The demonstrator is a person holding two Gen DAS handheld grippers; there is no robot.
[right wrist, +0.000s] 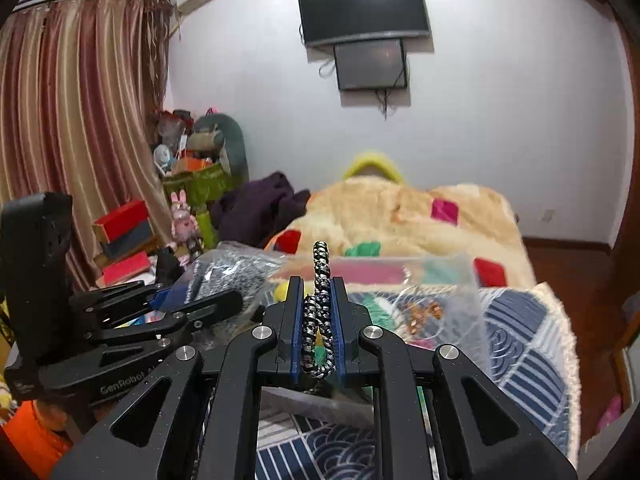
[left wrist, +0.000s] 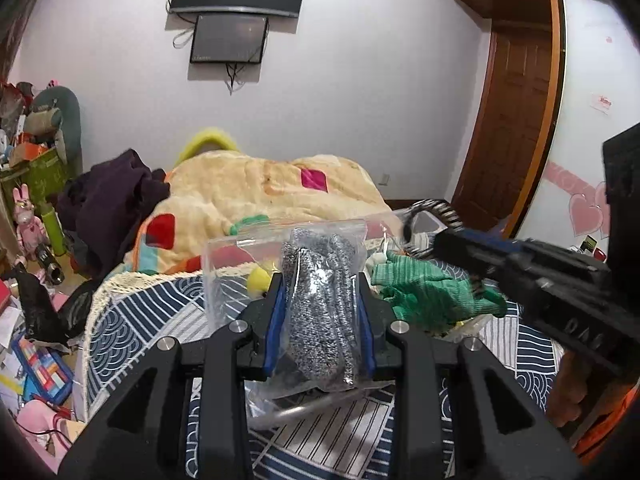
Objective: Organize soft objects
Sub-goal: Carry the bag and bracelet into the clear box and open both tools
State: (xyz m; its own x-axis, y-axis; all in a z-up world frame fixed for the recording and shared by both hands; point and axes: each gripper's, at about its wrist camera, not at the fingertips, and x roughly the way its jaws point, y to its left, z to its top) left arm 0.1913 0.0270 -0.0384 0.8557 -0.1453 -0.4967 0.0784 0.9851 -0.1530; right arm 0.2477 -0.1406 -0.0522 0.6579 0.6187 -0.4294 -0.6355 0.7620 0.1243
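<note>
My left gripper point(left wrist: 320, 280) is shut on a clear plastic bag point(left wrist: 224, 280) holding a grey knitted item point(left wrist: 320, 300), lifted above the bed. My right gripper point(right wrist: 317, 284) is shut on a black-and-white braided cord point(right wrist: 320, 300), which loops up past the fingertips. The right gripper also shows in the left wrist view point(left wrist: 436, 240) at the right, with the cord point(left wrist: 440, 210) curling from it. The left gripper shows in the right wrist view point(right wrist: 224, 300) at the left, with the bag point(right wrist: 236, 272). A green knitted glove point(left wrist: 432, 292) lies on the bed between them.
A blue-and-white patterned bedspread point(left wrist: 140, 320) covers the near bed, with a cream patchwork blanket point(left wrist: 260, 188) and dark purple clothes point(left wrist: 112, 200) beyond. A clear bag with small items point(right wrist: 432, 304) lies ahead of the right gripper. Clutter and toys point(left wrist: 28, 240) fill the floor at left.
</note>
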